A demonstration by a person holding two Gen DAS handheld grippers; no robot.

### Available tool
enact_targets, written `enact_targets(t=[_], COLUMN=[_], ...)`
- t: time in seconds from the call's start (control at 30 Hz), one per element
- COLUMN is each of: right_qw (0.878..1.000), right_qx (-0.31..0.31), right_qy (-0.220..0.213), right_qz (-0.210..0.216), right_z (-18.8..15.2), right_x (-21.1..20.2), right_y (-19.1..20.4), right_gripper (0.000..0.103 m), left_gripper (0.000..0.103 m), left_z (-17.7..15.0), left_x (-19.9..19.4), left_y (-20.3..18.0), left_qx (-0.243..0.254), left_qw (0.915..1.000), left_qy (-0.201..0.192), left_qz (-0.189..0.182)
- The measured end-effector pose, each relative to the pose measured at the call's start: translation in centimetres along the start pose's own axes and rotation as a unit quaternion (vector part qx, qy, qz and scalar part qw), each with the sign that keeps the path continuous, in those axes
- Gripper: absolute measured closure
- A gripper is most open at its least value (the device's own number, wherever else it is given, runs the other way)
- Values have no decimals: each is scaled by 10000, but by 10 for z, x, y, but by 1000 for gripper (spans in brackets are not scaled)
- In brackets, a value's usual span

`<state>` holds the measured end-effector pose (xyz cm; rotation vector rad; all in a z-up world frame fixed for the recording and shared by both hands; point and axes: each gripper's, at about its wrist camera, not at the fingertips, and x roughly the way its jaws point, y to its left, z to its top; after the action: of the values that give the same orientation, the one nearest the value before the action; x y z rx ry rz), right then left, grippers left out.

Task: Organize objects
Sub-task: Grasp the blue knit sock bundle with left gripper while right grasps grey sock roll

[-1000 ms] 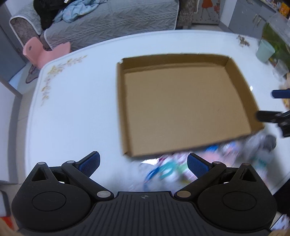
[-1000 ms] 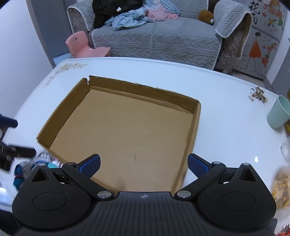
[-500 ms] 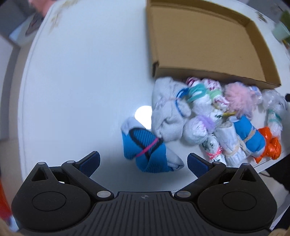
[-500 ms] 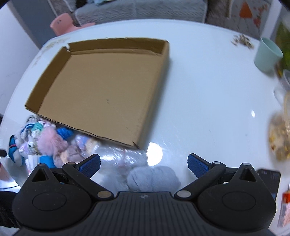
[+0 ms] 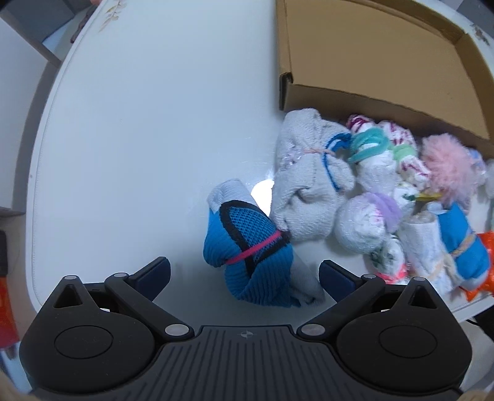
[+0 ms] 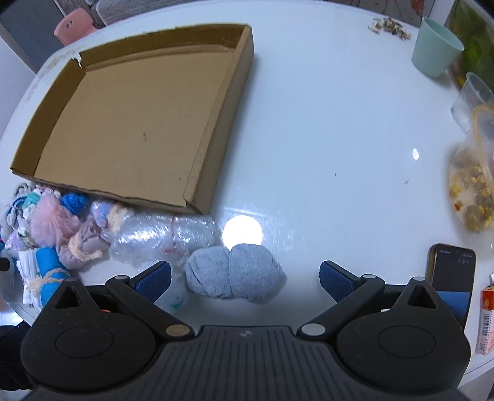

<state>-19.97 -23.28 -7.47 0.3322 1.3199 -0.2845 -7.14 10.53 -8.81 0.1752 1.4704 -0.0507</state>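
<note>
A heap of rolled sock bundles (image 5: pixel 379 197) lies on the white table (image 5: pixel 148 123) along the near wall of a shallow cardboard box (image 5: pixel 370 61), whose floor is bare. In the left wrist view, the nearest bundle is a blue sock roll (image 5: pixel 247 246) bound by a pink band, lying just ahead of the left gripper (image 5: pixel 244 271) and between the lines of its two blue-padded fingers (image 5: pixel 154 273), which stand wide apart and touch nothing. Touching the blue roll on its far side is a pale grey sock bundle (image 5: pixel 305 182) tied with a blue cord; beyond it sit white bundles with teal and purple trim, a fluffy pink bundle (image 5: pixel 447 163), a second blue roll (image 5: pixel 463 243) tied with a tan band, and an orange item (image 5: pixel 484 262) at the table edge. In the right wrist view, a light blue-grey sock roll (image 6: pixel 234 271) lies just ahead of the right gripper (image 6: pixel 244 271), between its spread fingers (image 6: pixel 335 277) but nearer the left one; the fingers hold nothing. Beside this roll, toward the box, rests a bundle in clear plastic wrap (image 6: pixel 160 237), with the coloured heap continuing to the left. Farther out on the table stand a mint green cup (image 6: pixel 435 46), a clear plastic cup (image 6: pixel 469 98), a bag of mixed snacks (image 6: pixel 472 185), a phone (image 6: pixel 450 277) and scattered crumbs (image 6: pixel 389 24).
</note>
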Motion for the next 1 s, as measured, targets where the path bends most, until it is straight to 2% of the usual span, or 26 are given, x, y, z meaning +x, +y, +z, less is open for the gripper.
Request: enact_targets(t=[0.23,0.33,0.37,0.4,0.43,0.47,0.53,0.63,0.87,1.0], right_qw=[9998,9995,9992,9988,9986,9986,9985,9983,9975,9969], right_qx=[65,142,169,211,234,228,215,229,452,569], right_qy=[162,220,259,291,300,287,279,262,52,-80], right_qz=[43,197,253,320,364,383,423,469,544,532], right_z=[3,4,4,4,4,4,5,7,13,17], right_x=[15,21,23,24,24,24,24,24,17,13], right_y=[9,11,12,12,12,13,16,19,18,17], right_gripper=[4,18,28,35,37,39,41,43,43,43], left_gripper=[5,11,14,21,32,38,45,46,46,47], left_z=[-2,-3,-3,-3,-2,-1,0,1,10,23], left_x=[14,12,11,9,8,6,4,2,-9,-25], left_y=[1,3,3,2,1,0,-4,-7,6,14], left_qx=[187,200,226,252,306,323,466,633,478,363], left_qw=[9996,9995,9994,9993,9991,9989,9983,9974,9981,9970], left_qy=[-72,-221,-245,-265,-293,-308,-334,-343,-304,-627], left_qz=[200,82,56,8,-60,-122,-78,21,225,278])
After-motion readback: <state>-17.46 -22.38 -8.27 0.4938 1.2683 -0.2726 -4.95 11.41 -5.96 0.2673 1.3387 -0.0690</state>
